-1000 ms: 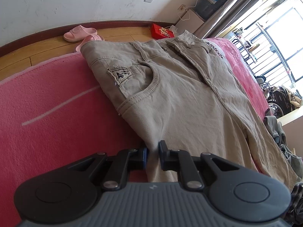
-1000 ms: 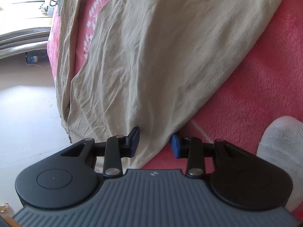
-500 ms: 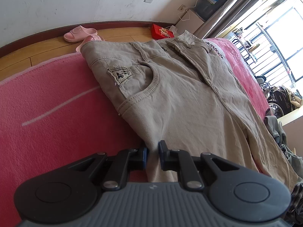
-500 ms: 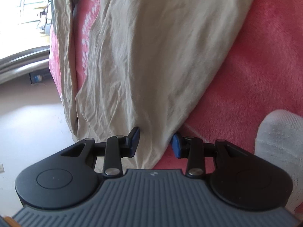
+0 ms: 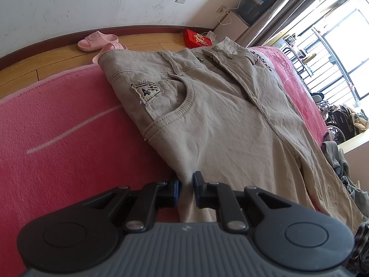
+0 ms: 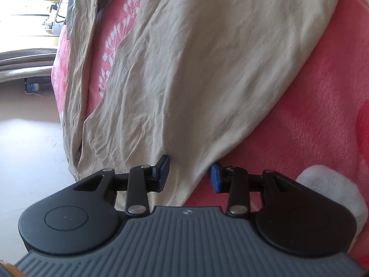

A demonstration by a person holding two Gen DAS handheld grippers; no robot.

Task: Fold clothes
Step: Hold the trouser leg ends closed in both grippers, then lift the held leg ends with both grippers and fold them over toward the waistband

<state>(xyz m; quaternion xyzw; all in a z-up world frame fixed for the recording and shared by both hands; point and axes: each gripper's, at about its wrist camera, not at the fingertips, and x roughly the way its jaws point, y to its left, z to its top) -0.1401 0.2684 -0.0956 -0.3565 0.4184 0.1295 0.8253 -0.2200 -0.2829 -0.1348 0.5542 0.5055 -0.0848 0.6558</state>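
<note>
Left hand-held gripper (image 5: 185, 188): pinches the trousers' (image 5: 221, 124) near edge.
Right hand-held gripper (image 6: 188, 173): jaws apart, straddling a trouser leg edge.
Trousers: flat on the bed (image 5: 69, 143), legs apart.
Risk: loose right hold may let the fabric slip, skewing the fold.

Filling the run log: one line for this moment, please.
left gripper: shut on beige cotton trousers | right gripper: open, straddling trouser edge | pink fleece blanket underneath
</note>
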